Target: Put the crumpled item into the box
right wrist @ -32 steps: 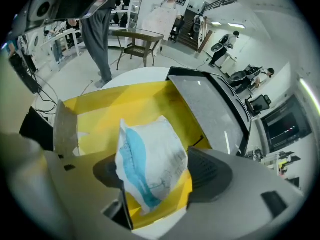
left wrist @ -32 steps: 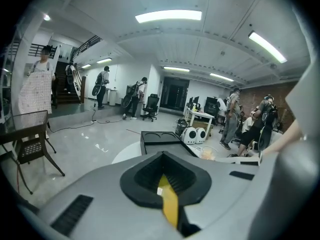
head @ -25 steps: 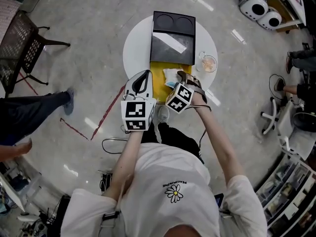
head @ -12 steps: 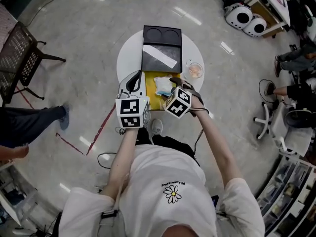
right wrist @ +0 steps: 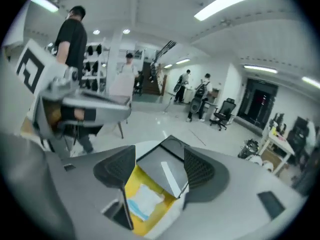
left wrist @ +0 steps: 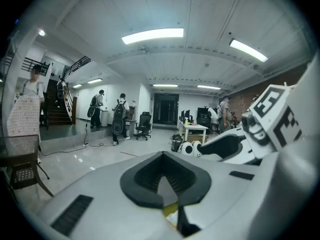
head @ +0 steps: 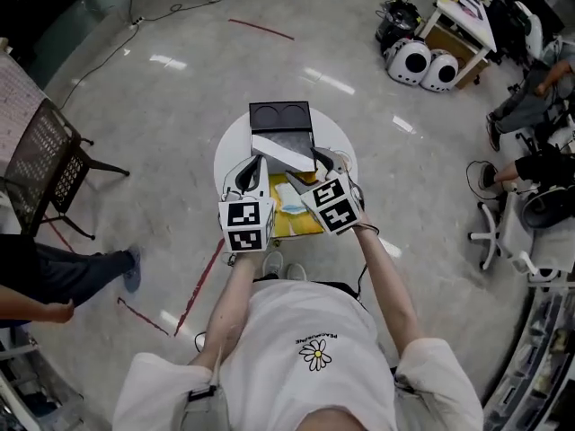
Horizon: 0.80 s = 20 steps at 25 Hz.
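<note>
A: Entry one: crumpled item (right wrist: 142, 201), location?

B: On yellow mat (head: 307, 224), beside box (head: 279, 138), seen between right gripper's (right wrist: 159, 166) wide-apart, empty jaws. Left gripper (left wrist: 162, 176): jaws together, empty. Mat reaches round table's (head: 230, 155) near edge.

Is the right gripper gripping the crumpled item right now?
No: the right gripper has its fingers apart, and the crumpled item lies loose on the yellow surface beyond them.

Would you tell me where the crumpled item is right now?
In the head view the crumpled item lies on the yellow mat on the white table, just nearer the person than the black box.
</note>
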Available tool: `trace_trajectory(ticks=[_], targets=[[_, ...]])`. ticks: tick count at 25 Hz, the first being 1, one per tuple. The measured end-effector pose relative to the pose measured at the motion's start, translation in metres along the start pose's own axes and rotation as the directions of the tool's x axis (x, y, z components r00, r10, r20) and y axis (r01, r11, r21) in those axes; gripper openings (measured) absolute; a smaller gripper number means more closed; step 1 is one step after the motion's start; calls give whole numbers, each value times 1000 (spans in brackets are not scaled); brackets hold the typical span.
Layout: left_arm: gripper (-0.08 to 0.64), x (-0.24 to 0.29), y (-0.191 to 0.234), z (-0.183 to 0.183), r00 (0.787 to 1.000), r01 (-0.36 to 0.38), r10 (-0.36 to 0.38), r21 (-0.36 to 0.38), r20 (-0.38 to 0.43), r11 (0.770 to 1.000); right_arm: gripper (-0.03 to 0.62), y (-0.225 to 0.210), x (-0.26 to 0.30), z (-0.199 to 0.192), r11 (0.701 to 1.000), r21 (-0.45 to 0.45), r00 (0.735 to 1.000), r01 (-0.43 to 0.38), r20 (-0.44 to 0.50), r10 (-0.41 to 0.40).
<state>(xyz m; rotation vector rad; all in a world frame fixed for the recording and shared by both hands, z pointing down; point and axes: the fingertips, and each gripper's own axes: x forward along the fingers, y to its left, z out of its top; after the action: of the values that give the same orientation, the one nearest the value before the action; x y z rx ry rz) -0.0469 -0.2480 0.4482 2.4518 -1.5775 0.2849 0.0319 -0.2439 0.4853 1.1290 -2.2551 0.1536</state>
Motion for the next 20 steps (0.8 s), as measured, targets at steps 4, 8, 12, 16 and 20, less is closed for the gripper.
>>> trace_trajectory(ticks=[4,8,12,16,20], targets=[[0,-5,-8,6,1000,3,-3,28,-3,1000,305,-21,-39,35,955,293,971,33,216,-100],[0,-16,-12,11,1000,5,-5,50,3,999,301,-23,-64,40,890,457,936,17,305,-174],[0,-22,-17,9,1000,5,-5,64,4,998,175,-25,-71,15,809,588,929,27,285,-238],[0,-31,-17,9,1000,-6,6,81,-1,997,138,-12,-73,-9,798,601,946,51,227,-232],[0,-35,-13,6,1000,-19,19,82,-4,996,15,-10,-76,-28,801,584,943,136,172,-285]])
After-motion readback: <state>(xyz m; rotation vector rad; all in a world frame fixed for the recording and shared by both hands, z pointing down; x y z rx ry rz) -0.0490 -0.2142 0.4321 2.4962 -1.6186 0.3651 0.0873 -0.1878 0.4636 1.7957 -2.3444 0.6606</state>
